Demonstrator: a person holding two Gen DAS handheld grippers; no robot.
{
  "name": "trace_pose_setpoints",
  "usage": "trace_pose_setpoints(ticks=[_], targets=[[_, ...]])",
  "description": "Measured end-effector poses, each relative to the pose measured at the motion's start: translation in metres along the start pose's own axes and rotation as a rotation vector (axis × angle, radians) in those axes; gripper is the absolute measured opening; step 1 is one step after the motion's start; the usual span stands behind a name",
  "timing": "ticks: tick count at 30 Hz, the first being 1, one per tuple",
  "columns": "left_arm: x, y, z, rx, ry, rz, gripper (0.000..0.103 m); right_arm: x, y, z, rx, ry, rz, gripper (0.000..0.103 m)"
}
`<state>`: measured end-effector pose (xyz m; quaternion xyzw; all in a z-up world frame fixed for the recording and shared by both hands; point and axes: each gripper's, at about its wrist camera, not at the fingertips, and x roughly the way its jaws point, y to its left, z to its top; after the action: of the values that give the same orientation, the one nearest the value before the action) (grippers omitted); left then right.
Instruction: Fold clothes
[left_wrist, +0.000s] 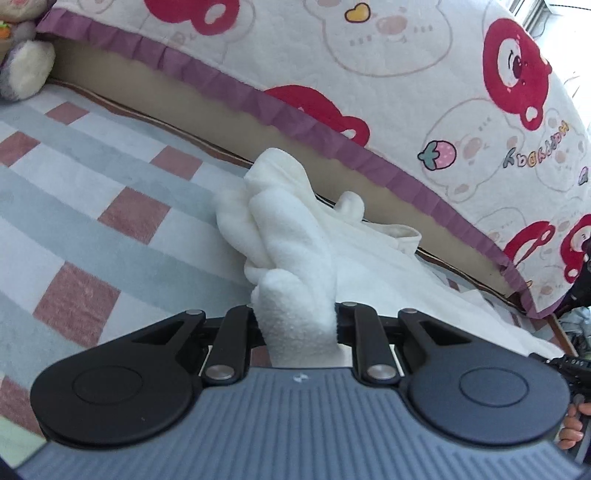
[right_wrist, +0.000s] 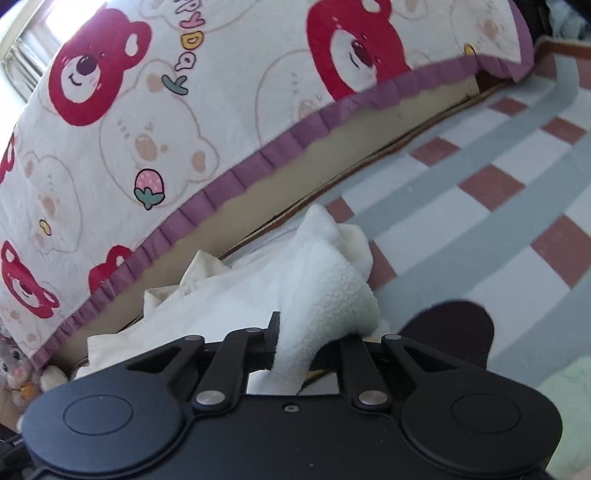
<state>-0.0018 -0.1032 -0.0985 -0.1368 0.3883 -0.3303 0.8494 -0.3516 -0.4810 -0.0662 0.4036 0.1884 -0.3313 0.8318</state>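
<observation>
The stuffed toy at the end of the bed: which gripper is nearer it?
Left. The left gripper, shut on the white fleece garment, works nearer the stuffed toy; the right gripper grips that garment farther along.

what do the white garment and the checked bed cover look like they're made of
White garment: probably fleece or sherpa; its surface is nubby, matte and thick where it bunches.
Checked bed cover: looks like a flat woven or brushed cotton-type fabric, matte, with no visible pile; the exact fibre cannot be told.
</observation>
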Motion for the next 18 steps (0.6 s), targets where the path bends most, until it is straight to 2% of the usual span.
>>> trace_pose_setpoints(ticks=[3, 5, 8, 10, 11, 13, 15, 18], targets=[[-0.015, 0.011, -0.001, -0.117, 0.086, -0.056, 0.016, -0.01, 0.001, 0.002, 0.033, 0.065, -0.004, 0.012], [-0.03, 0.014, -0.003, -0.144, 0.099, -0.075, 0.016, -0.02, 0.01, 0.007, -0.017, 0.127, -0.032, 0.012], [-0.056, 0.01, -0.023, -0.089, 0.097, -0.034, 0.016, -0.031, 0.018, 0.005, -0.154, 0.208, -0.126, 0.011], [-0.063, 0.016, -0.04, -0.115, 0.131, -0.009, 0.016, -0.032, 0.017, 0.0, -0.192, 0.267, -0.211, 0.018], [-0.062, 0.023, -0.052, -0.155, 0.171, 0.016, 0.018, -0.034, 0.015, -0.004, -0.2, 0.27, -0.257, 0.023], [-0.061, 0.031, -0.069, -0.173, 0.223, 0.073, 0.024, -0.041, 0.012, -0.01, -0.201, 0.253, -0.336, 0.048], [-0.063, 0.034, -0.079, -0.15, 0.249, 0.133, 0.031, -0.053, 0.009, -0.009, -0.192, 0.183, -0.346, 0.054], [-0.077, 0.026, -0.071, -0.073, 0.195, 0.212, 0.034, -0.061, 0.005, -0.002, -0.18, 0.145, -0.328, 0.056]])
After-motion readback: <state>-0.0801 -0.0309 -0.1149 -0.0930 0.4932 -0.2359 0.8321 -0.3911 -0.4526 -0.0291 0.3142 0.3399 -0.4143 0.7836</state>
